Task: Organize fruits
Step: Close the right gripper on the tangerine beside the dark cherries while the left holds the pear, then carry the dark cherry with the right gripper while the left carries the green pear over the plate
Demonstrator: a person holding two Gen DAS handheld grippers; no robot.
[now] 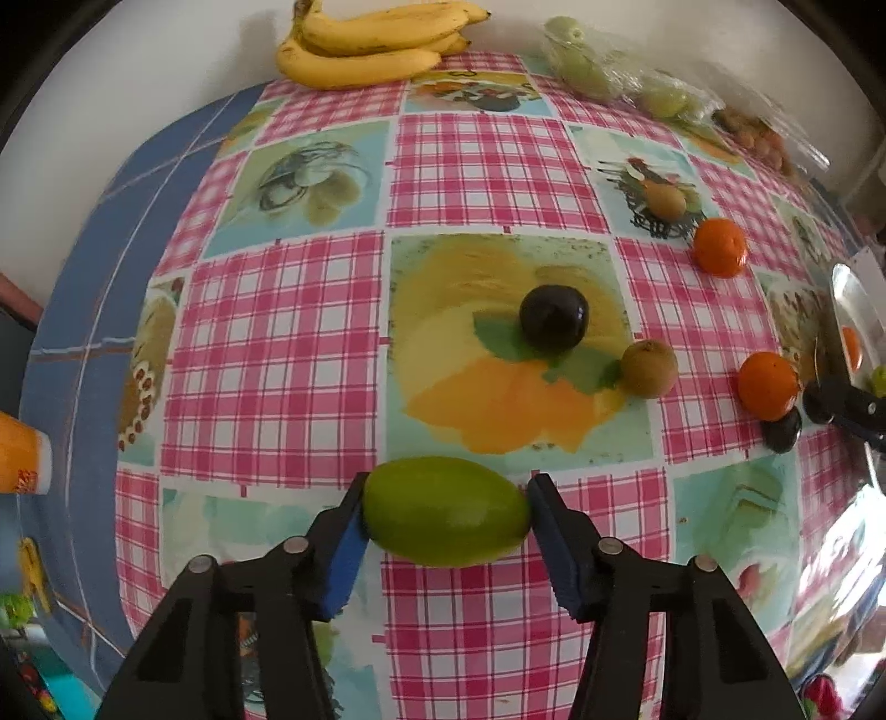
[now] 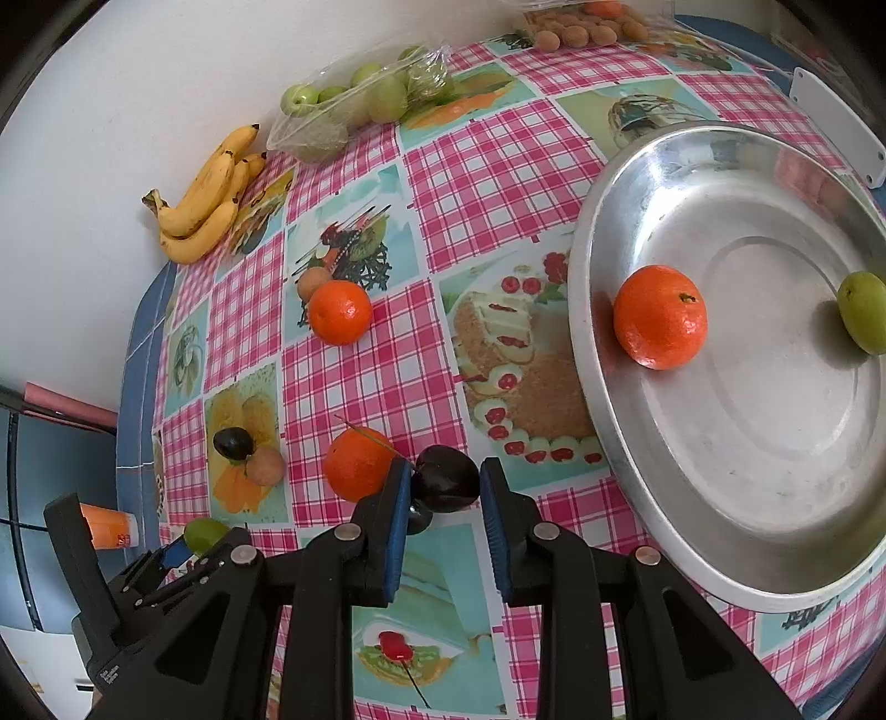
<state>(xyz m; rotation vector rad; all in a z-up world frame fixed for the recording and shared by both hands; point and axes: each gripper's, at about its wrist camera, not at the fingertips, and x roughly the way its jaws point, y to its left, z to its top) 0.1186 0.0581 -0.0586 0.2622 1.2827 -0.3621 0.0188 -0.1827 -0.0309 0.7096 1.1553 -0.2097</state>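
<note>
Progress: the metal tray (image 2: 603, 354) at the 3 o'clock side of the right wrist view holds one orange (image 2: 660, 317) and one small green fruit (image 2: 863, 311). The task is judged to be at an early stage.

Remaining on the worktop (image 1: 487, 160): two oranges (image 1: 720, 247) (image 1: 768, 385), a kiwi (image 1: 649, 369), a dark plum (image 1: 552, 318), plus bananas (image 1: 365, 44) and a bag of green fruit (image 1: 587, 66) at the 12 o'clock edge.

Left gripper (image 1: 446, 512): fingers (image 1: 346, 548) are clamped on an oblong green fruit (image 1: 446, 512), one pad on each tip. Its long axis runs 9 to 3 o'clock in the left wrist view, straight across the fingers. Whether it is lifted off the worktop cannot be told.

Right gripper (image 2: 446, 487): fingers (image 2: 396, 531) are clamped on a second dark plum (image 2: 447, 479), just beside the near orange and near the tray rim. It is round, with no clear long axis.
</note>
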